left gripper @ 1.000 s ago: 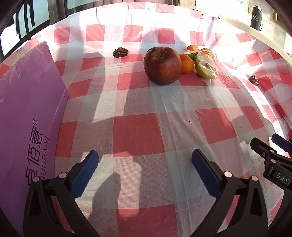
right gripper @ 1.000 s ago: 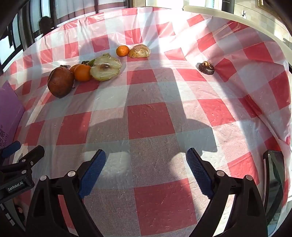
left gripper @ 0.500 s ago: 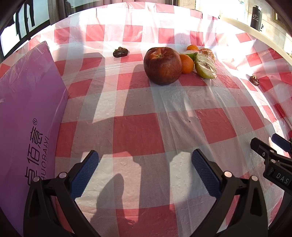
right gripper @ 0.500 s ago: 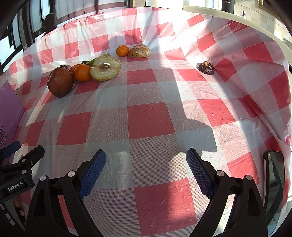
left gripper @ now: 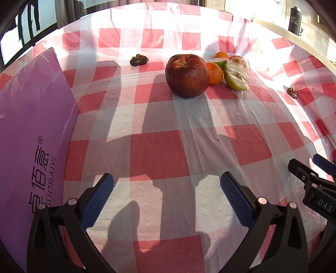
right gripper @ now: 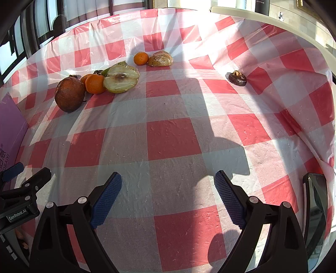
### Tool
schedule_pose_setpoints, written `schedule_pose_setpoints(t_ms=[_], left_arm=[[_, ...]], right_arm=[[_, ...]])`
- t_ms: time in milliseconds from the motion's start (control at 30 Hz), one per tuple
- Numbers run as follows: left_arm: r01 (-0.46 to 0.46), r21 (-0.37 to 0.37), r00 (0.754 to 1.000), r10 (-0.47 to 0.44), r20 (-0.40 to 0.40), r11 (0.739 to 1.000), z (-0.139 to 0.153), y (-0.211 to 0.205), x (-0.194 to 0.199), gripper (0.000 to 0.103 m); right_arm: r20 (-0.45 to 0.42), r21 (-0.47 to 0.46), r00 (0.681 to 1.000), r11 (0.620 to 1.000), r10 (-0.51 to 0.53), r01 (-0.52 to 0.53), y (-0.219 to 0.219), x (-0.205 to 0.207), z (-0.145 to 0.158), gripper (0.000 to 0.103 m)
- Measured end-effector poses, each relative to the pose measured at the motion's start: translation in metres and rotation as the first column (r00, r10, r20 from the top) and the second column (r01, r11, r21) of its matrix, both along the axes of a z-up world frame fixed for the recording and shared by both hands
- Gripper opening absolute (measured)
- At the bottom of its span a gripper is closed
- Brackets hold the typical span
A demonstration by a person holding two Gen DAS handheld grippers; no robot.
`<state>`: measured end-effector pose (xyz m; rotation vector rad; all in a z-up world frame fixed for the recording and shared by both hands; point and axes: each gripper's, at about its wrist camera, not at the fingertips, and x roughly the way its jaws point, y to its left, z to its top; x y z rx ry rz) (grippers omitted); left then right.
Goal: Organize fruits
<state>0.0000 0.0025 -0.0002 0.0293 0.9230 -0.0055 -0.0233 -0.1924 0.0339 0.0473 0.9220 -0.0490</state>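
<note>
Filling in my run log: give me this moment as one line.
left gripper: open, empty | right gripper: open, empty | apple, oranges, wrapped pear half: untouched on table | phase: pre-reach

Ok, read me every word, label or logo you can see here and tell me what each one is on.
"GenRobot.AI": tag on the left gripper.
"DAS", cut off by the frame edge: tag on the right gripper.
"UOBAIYI" with ® and Chinese characters, partly hidden: purple board.
Logo on the black bottle: too small to read.
</note>
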Motion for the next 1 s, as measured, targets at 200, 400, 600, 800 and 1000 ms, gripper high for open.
schedule_pose_setpoints(t_ms=[200, 400, 600, 800, 1000], left_arm=[[0.000, 0.000, 1.000, 0.000, 0.000, 1.000, 0.0000, -0.0001, 0.0001, 0.102], [0.000, 0.000, 1.000, 0.000, -0.001, 1.000, 0.0000, -0.0001, 0.0002, 0.102], [0.000, 0.001, 1.000, 0.000, 0.000, 1.000, -0.0001, 0.0002, 0.0001, 0.102], [0.000, -0.001, 1.000, 0.000, 0.000, 1.000, -0.0001, 0.0008, 0.0000, 0.102], [0.000, 0.000, 1.000, 0.000, -0.001, 1.000, 0.0001, -0.0002, 0.0003, 0.102]], right_arm=[[0.000, 0.000, 1.000, 1.000, 0.000, 0.000, 0.0000, 0.0002, -0.0001, 0.087], [0.000, 0.000, 1.000, 1.000, 0.000, 0.000, -0.0002, 0.0004, -0.0003, 0.087], [0.001, 0.002, 1.000, 1.000, 0.000, 0.000, -0.0016, -0.0004, -0.0012, 0.087], [0.001, 0.005, 1.000, 1.000, 0.000, 0.000, -0.0043, -0.0014, -0.0016, 0.087], [0.001, 0.001, 1.000, 1.000, 0.000, 0.000, -0.0043, -0.0011, -0.0015, 0.087]])
